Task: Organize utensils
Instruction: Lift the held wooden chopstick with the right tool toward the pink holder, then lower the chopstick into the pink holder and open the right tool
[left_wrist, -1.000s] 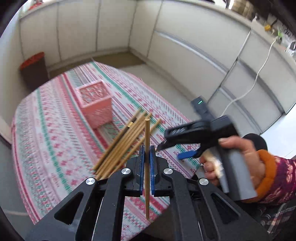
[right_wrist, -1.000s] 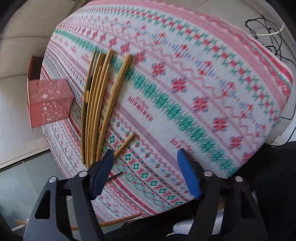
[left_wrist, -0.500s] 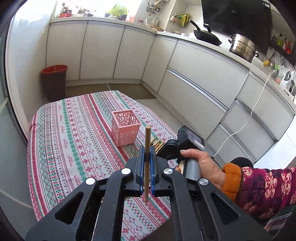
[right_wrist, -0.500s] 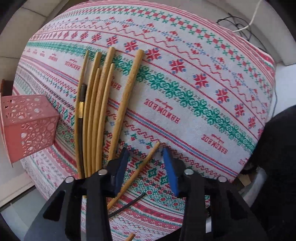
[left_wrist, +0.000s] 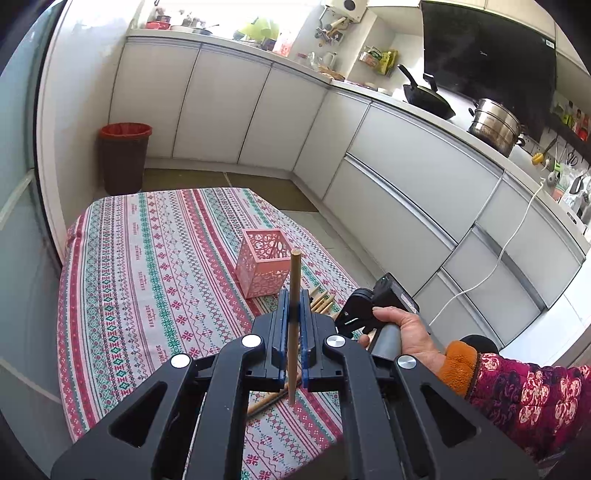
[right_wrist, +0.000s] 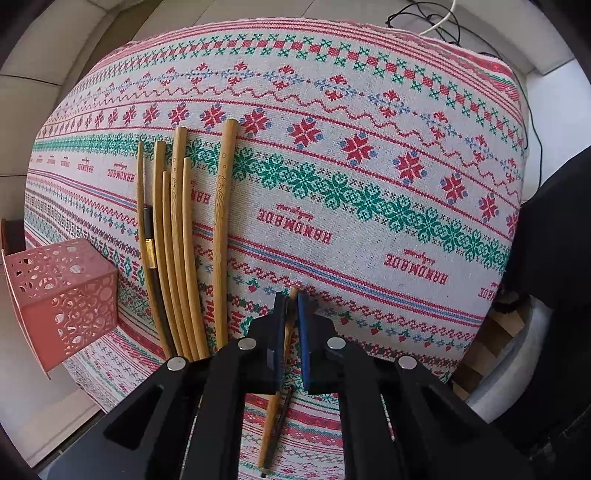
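Just past the left fingers (left_wrist: 293, 325), clamped on an upright chopstick (left_wrist: 294, 291), sits the holder (left_wrist: 263, 267); right fingers (right_wrist: 293, 306) just closed on another chopstick (right_wrist: 275, 402) lying flat on the desk (right_wrist: 369, 184).

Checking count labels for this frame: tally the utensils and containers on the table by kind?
Wooden chopsticks: 8 (6 loose, 1 in left gripper, 1 in right gripper, its jaws just closed on it)
Dark chopstick with gold band: 1
Pink holder: 1
Total: 10

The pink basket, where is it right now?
In the left wrist view the pink basket stands upright mid-table on the patterned cloth, just beyond the loose chopsticks.
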